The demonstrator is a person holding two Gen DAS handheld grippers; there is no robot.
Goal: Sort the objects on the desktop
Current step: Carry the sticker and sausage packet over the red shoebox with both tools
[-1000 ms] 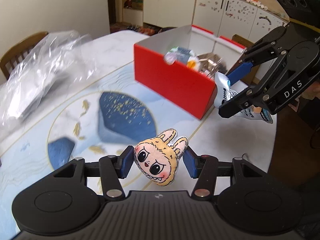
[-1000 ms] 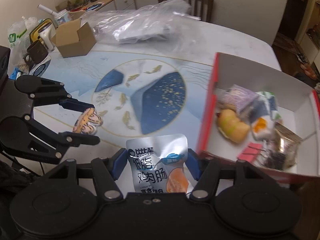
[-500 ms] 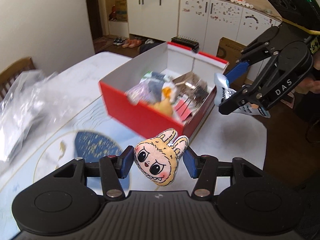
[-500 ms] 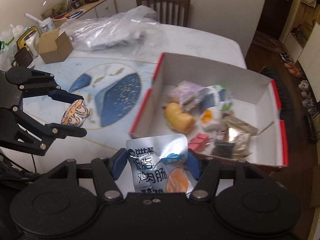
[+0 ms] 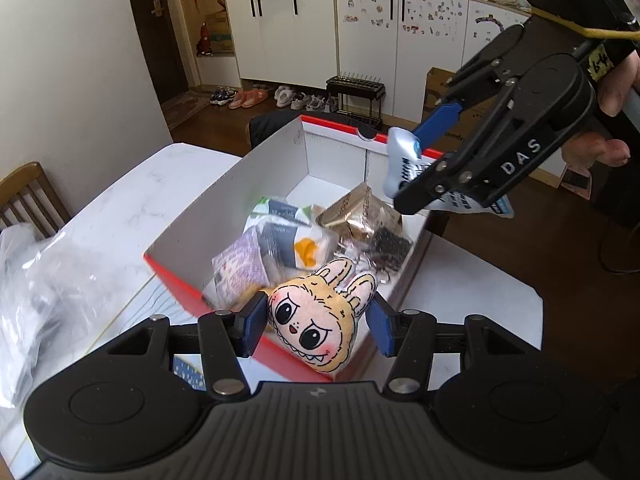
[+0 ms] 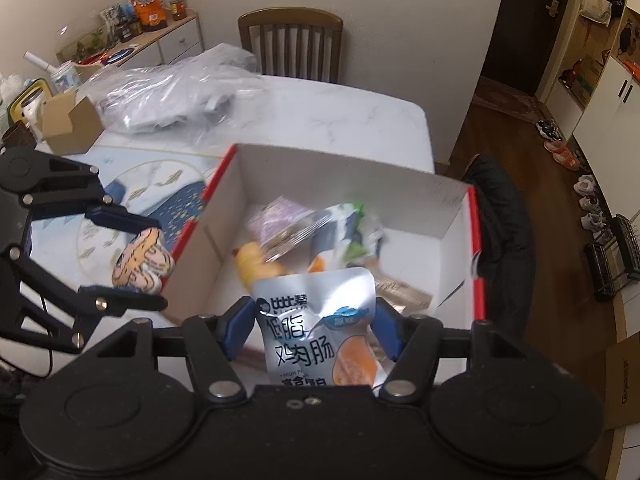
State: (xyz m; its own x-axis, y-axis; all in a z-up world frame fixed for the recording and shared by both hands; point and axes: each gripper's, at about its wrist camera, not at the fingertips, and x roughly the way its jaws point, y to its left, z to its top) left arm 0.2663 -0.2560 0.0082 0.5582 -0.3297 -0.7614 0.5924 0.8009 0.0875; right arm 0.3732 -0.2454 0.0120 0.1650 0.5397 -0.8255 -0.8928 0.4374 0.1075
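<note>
— Above the red box (image 5: 176, 280), what is each gripper holding?
— Left gripper (image 5: 316, 320): fingers pinching the plush rabbit head (image 5: 320, 320) over the near wall. Right gripper (image 6: 314, 330): fingers pinching a silver sausage pouch (image 6: 320, 332) over snack packets (image 6: 304, 228) inside, on the tabletop (image 6: 360, 112).

Both views are bright with soft daylight. The shiny silver snack pouch (image 6: 320, 332) shows white glare. The packets inside the red cardboard box (image 5: 168, 268) are smeared by motion blur. Fisheye distortion bends the edges, and corners are dark.
</note>
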